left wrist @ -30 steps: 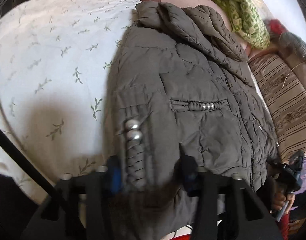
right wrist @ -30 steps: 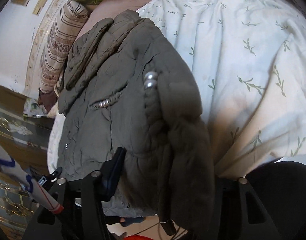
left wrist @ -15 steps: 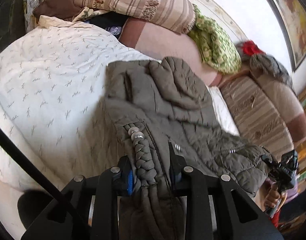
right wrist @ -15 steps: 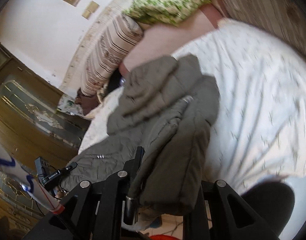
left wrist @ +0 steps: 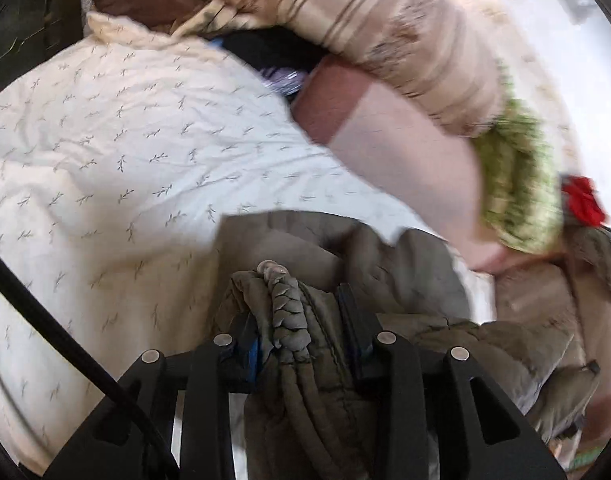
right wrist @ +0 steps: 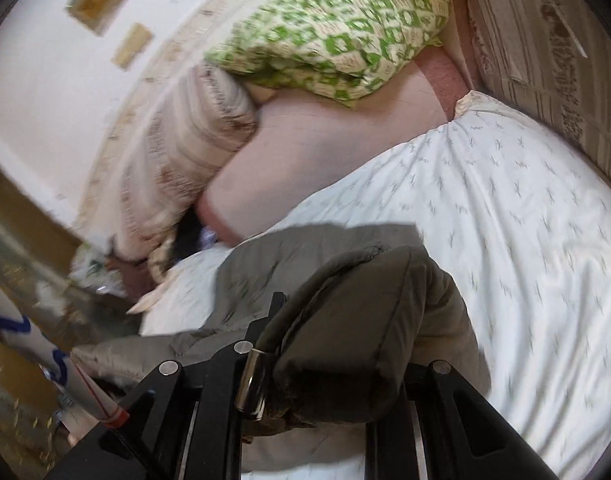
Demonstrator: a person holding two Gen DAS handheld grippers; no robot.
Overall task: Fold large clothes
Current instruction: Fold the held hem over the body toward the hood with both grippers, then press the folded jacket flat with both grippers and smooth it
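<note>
A grey-brown padded jacket (left wrist: 405, 276) hangs from both grippers over the white leaf-print bedsheet (left wrist: 125, 152). My left gripper (left wrist: 301, 320) is shut on the jacket's hem, with a braided cord (left wrist: 287, 312) and its metal beads bunched between the fingers. In the right wrist view my right gripper (right wrist: 337, 332) is shut on a thick fold of the same jacket (right wrist: 365, 300); a cord with a metal tip (right wrist: 251, 380) hangs by the left finger. The rest of the jacket trails down to the bed edge, partly hidden.
Striped pillows (left wrist: 385, 28), a pink blanket (left wrist: 409, 152) and a green-patterned cushion (right wrist: 329, 32) lie along the head of the bed. A red item (left wrist: 583, 200) sits at the right. A wooden cabinet (right wrist: 9, 240) stands left of the bed.
Both grippers have lifted the jacket's hem and carried it toward the pillows. The jacket, spread flat a second ago, now bunches up, and more bare sheet shows.
</note>
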